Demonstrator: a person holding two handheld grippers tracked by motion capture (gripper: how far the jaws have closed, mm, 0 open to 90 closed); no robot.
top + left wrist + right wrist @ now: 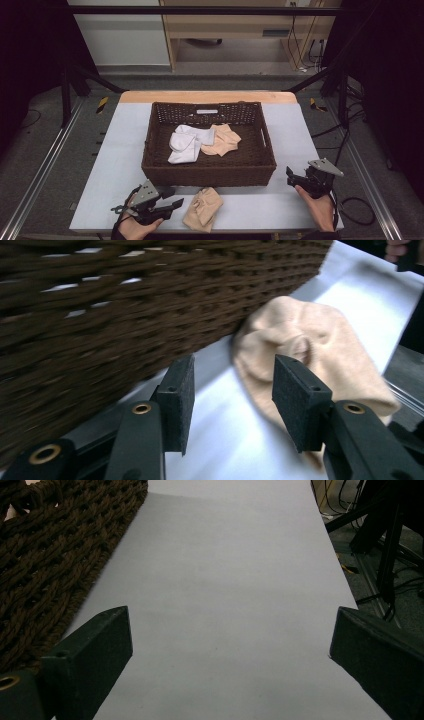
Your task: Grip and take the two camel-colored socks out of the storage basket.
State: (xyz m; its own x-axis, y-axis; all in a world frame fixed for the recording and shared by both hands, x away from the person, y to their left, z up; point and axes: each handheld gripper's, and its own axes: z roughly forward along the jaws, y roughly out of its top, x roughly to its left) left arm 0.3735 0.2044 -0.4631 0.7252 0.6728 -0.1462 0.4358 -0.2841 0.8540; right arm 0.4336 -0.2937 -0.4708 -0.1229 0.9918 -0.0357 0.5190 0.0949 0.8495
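Observation:
A brown wicker basket (207, 172) stands in the middle of the white table (292, 135). Inside it lie a white sock (184, 145) and a beige sock (223, 140), side by side and touching. Another beige sock (202, 209) lies crumpled on the table just in front of the basket. My left gripper (172, 196) hovers directly left of that sock, open with nothing between its pads. In the left gripper view the gripper (232, 370) has the sock (320, 350) ahead and to the right, beside the basket wall (125, 315). My right gripper (292, 175) is open near the basket's front right corner, over bare table (230, 620).
The basket's woven side (45, 555) runs along the left of the right gripper view, with the table edge and floor cables (385, 540) at the far right. Bare table lies on both sides of the basket. Black frame posts (67, 90) stand beyond the table.

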